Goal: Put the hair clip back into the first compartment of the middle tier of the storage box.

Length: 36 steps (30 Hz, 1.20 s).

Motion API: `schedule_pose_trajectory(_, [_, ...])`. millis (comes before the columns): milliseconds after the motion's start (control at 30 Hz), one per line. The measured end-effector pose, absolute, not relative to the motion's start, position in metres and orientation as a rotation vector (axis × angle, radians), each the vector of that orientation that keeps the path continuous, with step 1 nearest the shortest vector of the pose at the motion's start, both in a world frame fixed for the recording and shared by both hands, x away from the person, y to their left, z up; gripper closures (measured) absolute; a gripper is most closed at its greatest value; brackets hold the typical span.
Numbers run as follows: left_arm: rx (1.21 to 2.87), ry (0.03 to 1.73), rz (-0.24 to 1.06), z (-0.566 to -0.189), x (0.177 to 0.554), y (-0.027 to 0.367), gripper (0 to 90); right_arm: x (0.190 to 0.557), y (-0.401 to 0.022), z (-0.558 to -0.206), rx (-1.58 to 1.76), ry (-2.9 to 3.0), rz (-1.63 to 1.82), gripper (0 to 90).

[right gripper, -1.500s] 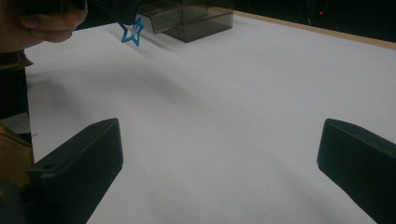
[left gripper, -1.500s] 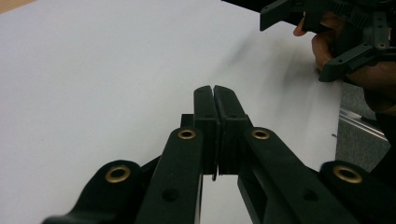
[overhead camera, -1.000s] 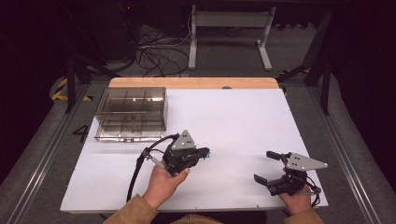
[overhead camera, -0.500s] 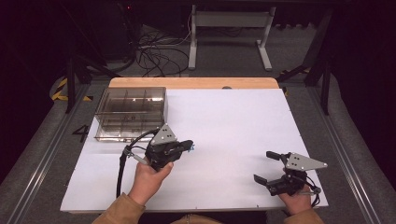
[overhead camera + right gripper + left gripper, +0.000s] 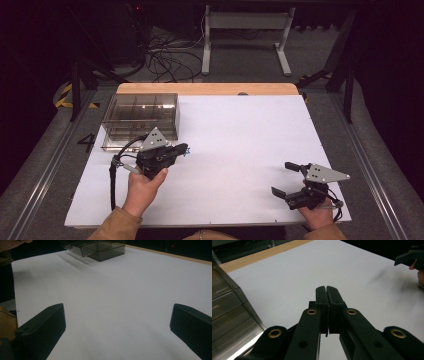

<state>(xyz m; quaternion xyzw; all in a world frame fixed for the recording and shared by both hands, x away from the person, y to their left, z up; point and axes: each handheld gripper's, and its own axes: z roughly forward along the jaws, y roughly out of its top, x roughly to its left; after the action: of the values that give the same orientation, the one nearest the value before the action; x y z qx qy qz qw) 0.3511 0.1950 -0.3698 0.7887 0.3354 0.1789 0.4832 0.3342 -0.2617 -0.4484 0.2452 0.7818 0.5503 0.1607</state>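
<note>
A: Where was the compartment box rel. to the tongs?
B: Table's far-left corner, long axis along the far edge. Left gripper, jaws shut & empty, sat just beside its near edge; right gripper, jaws wide open, was well apart.

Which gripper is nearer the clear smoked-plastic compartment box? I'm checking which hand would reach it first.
The left gripper, jaws shut, sits just off the near edge of the clear smoked-plastic compartment box. The right gripper, jaws open, is across the white table near its front right corner.
</note>
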Motion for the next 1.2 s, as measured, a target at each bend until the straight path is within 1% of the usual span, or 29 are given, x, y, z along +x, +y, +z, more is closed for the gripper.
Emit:
schedule_pose_trajectory(700, [1.856,0.972,0.510,-0.373,0.353,0.251,88.2,0.334,-0.261,-0.449,0.698,2.230,1.573,0.9])
schedule_pose_trajectory(900, [1.837,1.010,0.536,-0.373,0.353,0.265,88.2,0.334,-0.261,-0.449,0.698,2.231,1.575,0.9])
schedule_pose_trajectory(1100, [1.824,1.058,0.534,-0.375,0.354,0.277,88.1,0.334,-0.260,-0.449,0.698,2.233,1.578,0.9])
schedule_pose_trajectory(1200, [1.821,1.078,0.557,-0.376,0.354,0.282,88.2,0.335,-0.261,-0.449,0.697,2.236,1.574,0.9])
